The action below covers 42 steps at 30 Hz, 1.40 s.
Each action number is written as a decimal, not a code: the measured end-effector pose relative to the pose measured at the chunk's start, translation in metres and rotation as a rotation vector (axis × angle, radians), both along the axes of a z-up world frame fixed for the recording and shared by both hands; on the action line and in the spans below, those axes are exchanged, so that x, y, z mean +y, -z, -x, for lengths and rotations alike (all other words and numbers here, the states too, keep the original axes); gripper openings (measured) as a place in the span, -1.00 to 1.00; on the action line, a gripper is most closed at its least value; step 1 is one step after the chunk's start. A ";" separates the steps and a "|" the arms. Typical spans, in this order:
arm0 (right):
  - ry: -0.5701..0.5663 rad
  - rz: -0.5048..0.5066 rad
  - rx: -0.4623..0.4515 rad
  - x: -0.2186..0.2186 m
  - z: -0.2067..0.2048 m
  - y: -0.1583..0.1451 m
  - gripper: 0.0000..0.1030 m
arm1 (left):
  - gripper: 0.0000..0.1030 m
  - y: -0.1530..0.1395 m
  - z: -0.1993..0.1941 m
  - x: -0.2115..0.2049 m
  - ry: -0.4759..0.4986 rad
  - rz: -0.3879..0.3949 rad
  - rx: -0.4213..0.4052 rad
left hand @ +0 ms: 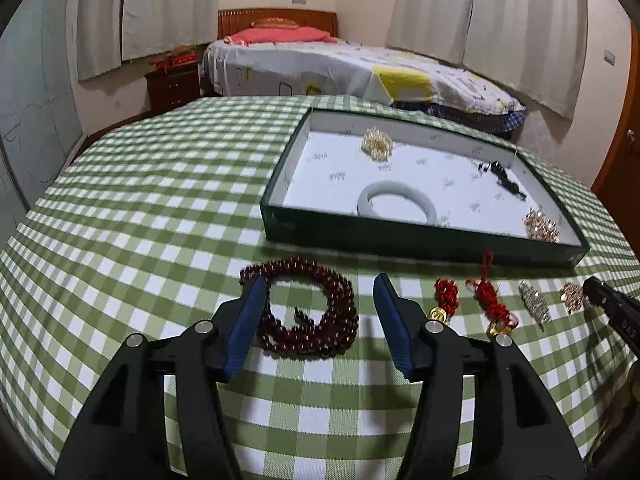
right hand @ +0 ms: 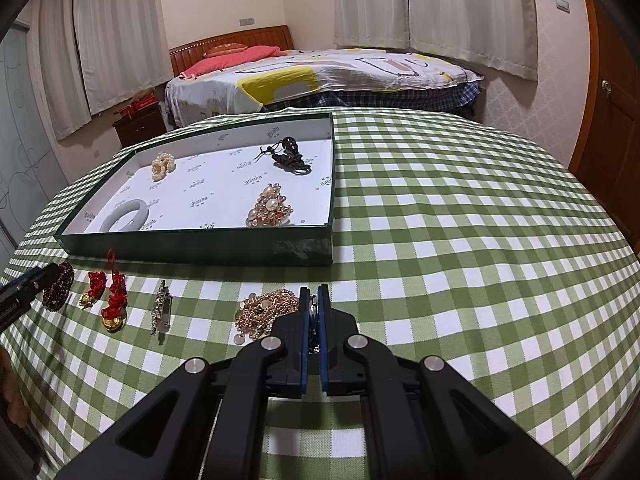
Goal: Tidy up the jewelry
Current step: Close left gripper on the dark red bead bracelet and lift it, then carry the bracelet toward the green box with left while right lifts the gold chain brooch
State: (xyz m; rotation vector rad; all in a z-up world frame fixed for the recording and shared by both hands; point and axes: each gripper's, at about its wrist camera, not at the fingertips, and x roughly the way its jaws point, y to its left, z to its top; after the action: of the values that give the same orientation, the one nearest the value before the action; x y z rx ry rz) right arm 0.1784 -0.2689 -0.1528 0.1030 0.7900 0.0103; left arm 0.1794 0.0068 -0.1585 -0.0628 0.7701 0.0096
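Warm, fairly dim indoor light falls from overhead, leaving soft shadows beneath the green box (right hand: 192,246) on the checked tablecloth (left hand: 160,208), while both fisheye views bend strongly and vignette black toward 10 and 2 o'clock, with slight overall softness

My left gripper (left hand: 320,308) has glossy black plastic arms with triangular cut-outs, round silver screws at each pivot and ribbed blue pads (left hand: 246,324). My right gripper (right hand: 315,320) matches it, its blue pads edging black fingers at twelve o'clock.
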 end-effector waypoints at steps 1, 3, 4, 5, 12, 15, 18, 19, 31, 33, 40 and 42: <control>0.000 0.000 0.000 0.000 0.000 0.000 -0.92 | 0.10 0.002 -0.001 0.000 -0.003 -0.005 0.012; -0.001 0.000 0.001 0.000 0.000 0.000 -0.92 | 0.15 0.002 -0.001 -0.001 -0.005 -0.006 0.018; -0.002 -0.001 0.001 0.000 0.000 0.000 -0.92 | 0.19 0.003 -0.002 -0.001 -0.006 -0.008 0.024; -0.003 -0.001 0.002 0.001 -0.001 0.000 -0.92 | 0.19 0.005 -0.003 0.000 -0.008 -0.006 0.034; -0.004 -0.002 0.002 0.001 0.000 0.000 -0.92 | -0.48 0.010 -0.005 0.002 0.020 0.029 0.060; -0.003 -0.002 0.001 0.001 0.000 0.000 -0.92 | -0.63 0.009 -0.002 0.002 0.029 0.033 0.042; -0.003 -0.002 0.000 0.001 0.000 0.000 -0.92 | -0.65 0.008 0.000 0.002 0.038 0.040 0.033; -0.003 -0.002 0.000 0.001 -0.001 0.000 -0.92 | -0.65 0.007 0.000 0.002 0.038 0.044 0.032; -0.003 -0.004 -0.002 0.002 0.000 0.000 -0.92 | -0.83 0.000 0.005 0.002 0.049 0.061 0.006; -0.003 -0.005 -0.005 0.001 0.000 -0.001 -0.92 | -0.83 -0.003 0.006 0.002 0.049 0.063 -0.003; -0.003 -0.008 -0.015 -0.001 0.001 -0.004 -0.92 | -0.83 -0.013 0.009 0.000 0.053 0.059 -0.036; -0.004 -0.009 -0.017 0.000 0.000 -0.005 -0.92 | -0.83 -0.016 0.010 0.001 0.051 0.061 -0.046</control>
State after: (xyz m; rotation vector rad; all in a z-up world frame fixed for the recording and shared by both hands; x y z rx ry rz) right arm 0.1780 -0.2691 -0.1478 0.1096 0.7732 0.0179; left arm 0.1691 0.0075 -0.1424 -0.1008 0.7258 -0.0640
